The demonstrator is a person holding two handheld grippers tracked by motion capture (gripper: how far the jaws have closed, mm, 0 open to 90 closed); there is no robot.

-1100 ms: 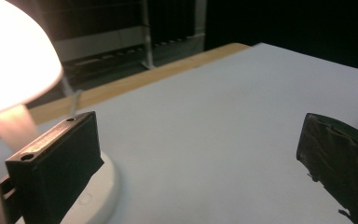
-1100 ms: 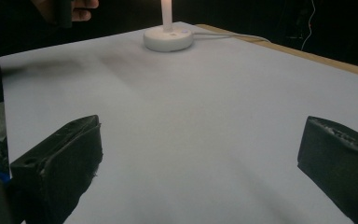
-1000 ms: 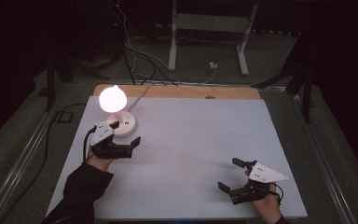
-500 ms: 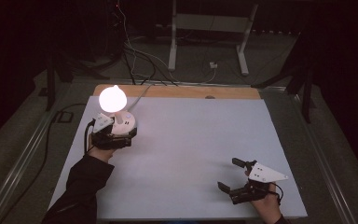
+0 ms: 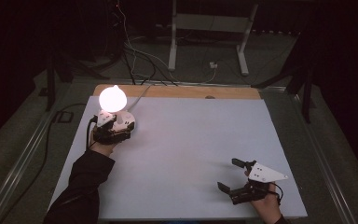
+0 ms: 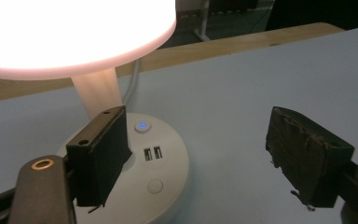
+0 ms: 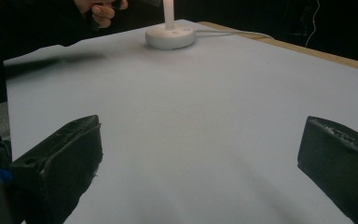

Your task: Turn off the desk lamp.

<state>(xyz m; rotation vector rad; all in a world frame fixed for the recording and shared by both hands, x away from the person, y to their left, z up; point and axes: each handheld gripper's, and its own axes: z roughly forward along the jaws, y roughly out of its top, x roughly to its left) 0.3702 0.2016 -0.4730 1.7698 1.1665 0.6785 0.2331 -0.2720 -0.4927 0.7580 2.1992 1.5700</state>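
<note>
A small white table lamp (image 5: 112, 98) glows at the table's far left, its round base (image 5: 128, 122) on the white tabletop (image 5: 191, 135). My left gripper (image 5: 120, 127) hovers open right at the base. In the left gripper view its jaws stand wide apart around the near side of the base (image 6: 168, 161), which carries a blue-lit button (image 6: 142, 125), two USB ports (image 6: 151, 153) and a round white button (image 6: 154, 185) under the bright shade (image 6: 74, 32). My right gripper (image 5: 230, 175) rests open near the front right edge, nothing between its jaws (image 7: 200, 163).
The lamp's white cord (image 5: 142, 93) runs back over a wooden strip (image 5: 177, 91) at the table's far edge. Dark floor with cables and a white metal stand (image 5: 207, 28) lies beyond. From the right gripper view the lamp base (image 7: 170, 36) is far off across the bare tabletop.
My left gripper has moved forward and slightly right, from short of the lamp base to right over its near side. The right gripper has stayed put; the lamp stays lit.
</note>
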